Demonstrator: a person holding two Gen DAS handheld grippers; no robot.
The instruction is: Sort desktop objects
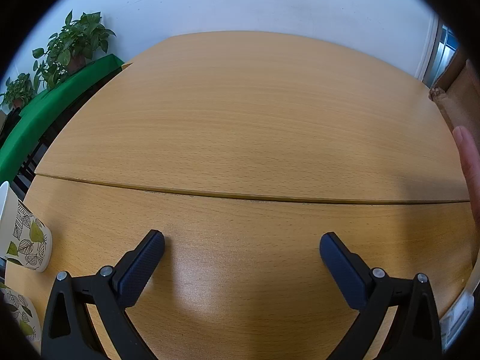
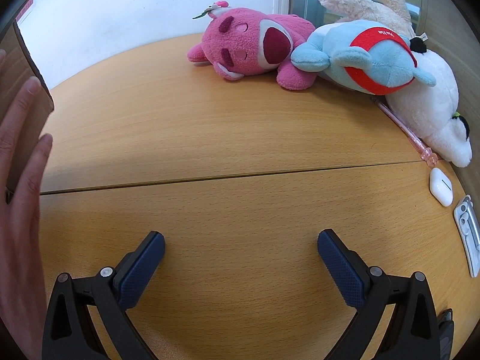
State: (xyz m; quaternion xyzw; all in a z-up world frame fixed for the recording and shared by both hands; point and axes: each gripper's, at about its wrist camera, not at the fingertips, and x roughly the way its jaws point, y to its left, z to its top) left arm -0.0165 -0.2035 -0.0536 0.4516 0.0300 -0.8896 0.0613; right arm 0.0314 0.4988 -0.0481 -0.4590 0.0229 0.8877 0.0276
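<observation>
Left claw (image 1: 241, 241): being held wide open above the tabletop (image 1: 240, 114), with nothing between its blue pads.
Right claw (image 2: 241, 240): being held wide open as well, gripping nothing, over a bare stretch of the tabletop (image 2: 210, 126).
Seam (image 2: 228, 177): being taken as the landmark; it is seen running across the tabletop, just ahead of both claws.
Pink plush (image 2: 252, 48): being shown lying beyond the seam, at the far edge by the wall.
Blue plush (image 2: 369, 60): being shown beyond the seam, touching the pink plush on its right, with a red band around it.
White plush (image 2: 432, 111): being shown beyond the seam to the right, partly under the blue plush; a cream plush (image 2: 360, 0) is being seen behind them.
Pink pen (image 2: 411, 133): lying beyond the seam, its tip reaching almost to it, beside the white plush.
White earbud case (image 2: 440, 187): lying just on the near side of the seam, far right.
Leaf-patterned cups (image 1: 27, 240): being seen on the near side of the seam, far left.
Hand (image 2: 21, 180): being pressed against a cardboard box (image 2: 18, 90) at the left end of the seam.
</observation>
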